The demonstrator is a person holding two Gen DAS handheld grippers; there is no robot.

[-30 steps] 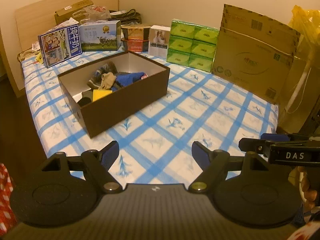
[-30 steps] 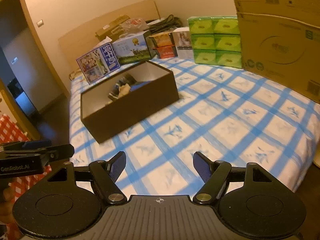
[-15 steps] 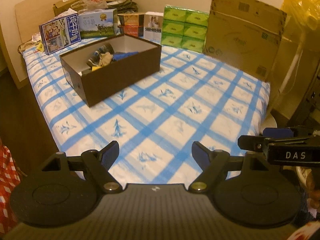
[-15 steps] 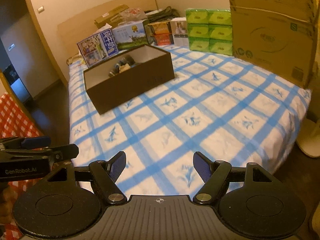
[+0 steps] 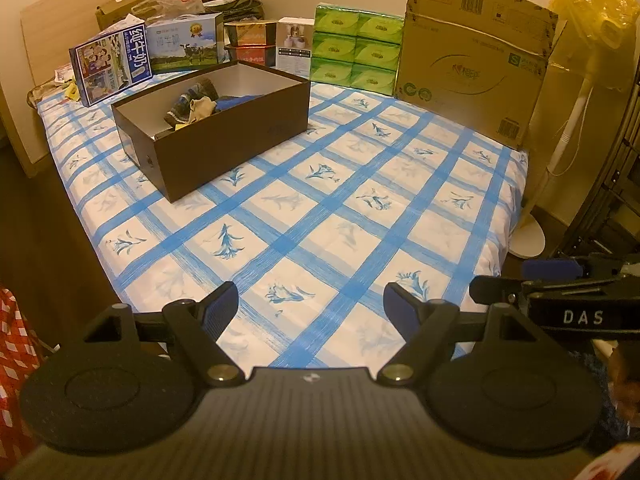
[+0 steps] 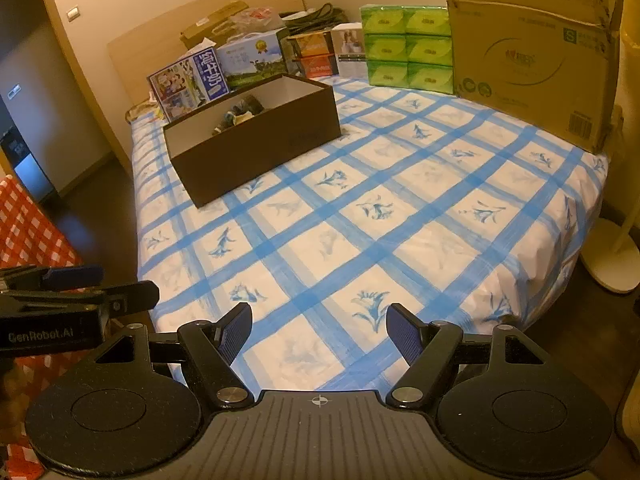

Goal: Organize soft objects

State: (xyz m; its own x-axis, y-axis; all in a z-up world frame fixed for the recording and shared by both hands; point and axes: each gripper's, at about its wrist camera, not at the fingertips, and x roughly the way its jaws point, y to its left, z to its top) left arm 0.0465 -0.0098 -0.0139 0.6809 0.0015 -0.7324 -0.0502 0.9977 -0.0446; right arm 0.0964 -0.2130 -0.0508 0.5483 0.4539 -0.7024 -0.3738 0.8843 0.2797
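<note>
Already the soft objects (image 5: 200,102) are lying bunched together inside the brown box (image 5: 224,136), which is sitting on the blue-checked bedsheet (image 5: 320,208) toward the headboard end. Around the box I am seeing no loose soft thing on the sheet, so I am judging the sorting nearly or fully done. Well short of the box, at the bed's near edge, I am holding my left gripper (image 5: 310,306) and right gripper (image 6: 320,330) with jaws spread wide, gripping nothing.
</note>
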